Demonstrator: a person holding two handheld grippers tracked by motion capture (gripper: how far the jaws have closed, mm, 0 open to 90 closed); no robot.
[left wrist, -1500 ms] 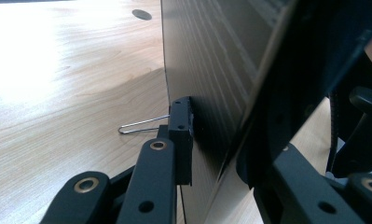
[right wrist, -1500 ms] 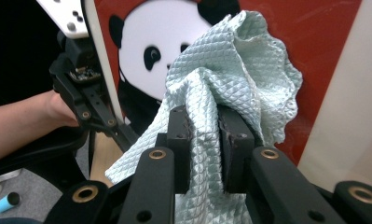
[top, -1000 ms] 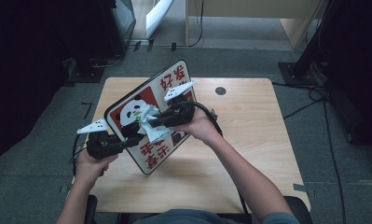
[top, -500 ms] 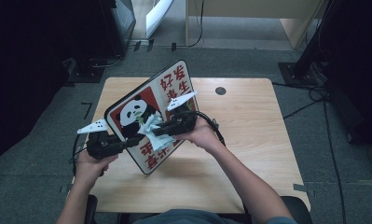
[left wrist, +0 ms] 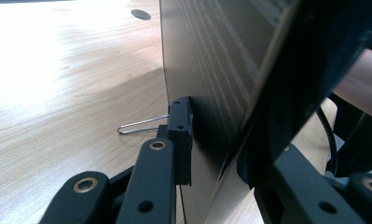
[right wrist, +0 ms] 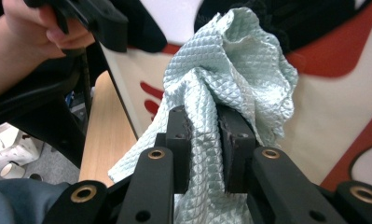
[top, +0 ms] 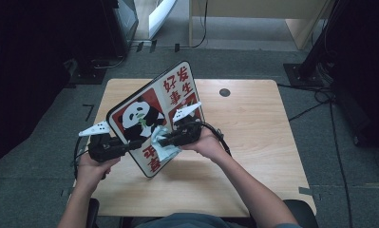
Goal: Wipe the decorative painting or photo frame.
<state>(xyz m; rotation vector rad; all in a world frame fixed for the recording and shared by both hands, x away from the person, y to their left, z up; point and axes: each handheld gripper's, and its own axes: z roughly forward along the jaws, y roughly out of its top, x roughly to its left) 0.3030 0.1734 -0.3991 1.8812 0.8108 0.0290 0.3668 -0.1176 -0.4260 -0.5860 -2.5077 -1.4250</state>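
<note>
We held the panda board (top: 151,114) tilted above the desk's (top: 253,118) left half, our left tongs (top: 127,146) clenched on its lower edge. Our right tongs (top: 164,141) gripped a pale cloth (top: 165,147) pressed against the board's printed face.

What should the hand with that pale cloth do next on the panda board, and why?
Probably drag the cloth a little further down the panda board. The right gripper pinches the cloth against the printed face, while the left gripper clamps the board's edge and props it tilted above the table, so the lower part looks still unwiped.
</note>
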